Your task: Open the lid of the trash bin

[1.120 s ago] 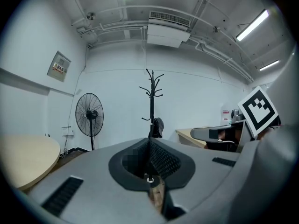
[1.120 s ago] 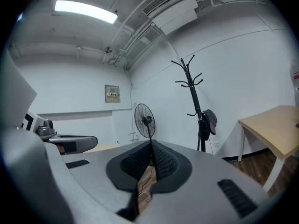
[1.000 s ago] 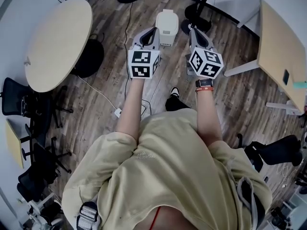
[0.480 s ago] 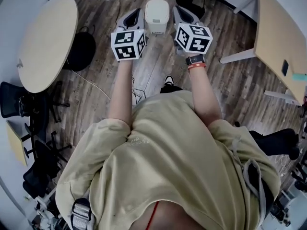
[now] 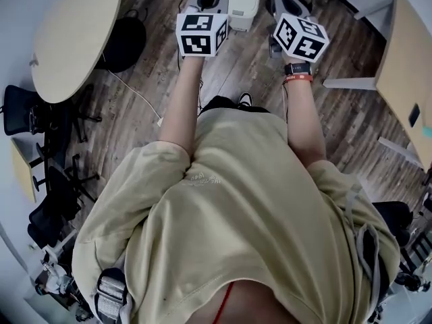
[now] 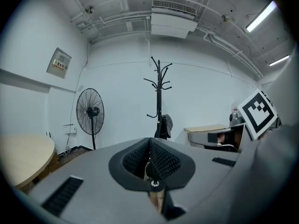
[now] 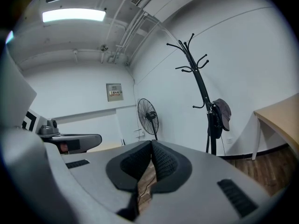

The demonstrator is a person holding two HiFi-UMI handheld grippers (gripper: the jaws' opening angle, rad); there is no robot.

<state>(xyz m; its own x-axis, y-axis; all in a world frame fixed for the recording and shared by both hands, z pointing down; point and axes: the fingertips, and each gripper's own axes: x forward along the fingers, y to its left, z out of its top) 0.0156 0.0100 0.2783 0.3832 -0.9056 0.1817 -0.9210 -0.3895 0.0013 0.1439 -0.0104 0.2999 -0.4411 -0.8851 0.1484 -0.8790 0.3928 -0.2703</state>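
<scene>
Trash bin: I judge it lies between the grippers, nearer the left gripper.
Jaws: left gripper and right gripper both clenched, empty.

Left tool and right tool: matte grey shells, black pads with fine dotted grip texture, one dark slotted recess to either side of the pads. Small round screw just behind the left tool's pads.

Behind each tool, a white cube with black square markers: left cube, right cube. Just behind the right cube: black wristwatch, then a thin orange band.

Worn: loose beige short-sleeved T-shirt, small faint print on it. Thin red cord at its lower edge. Grey webbing strap beside it. Black shoe with white trim.
</scene>
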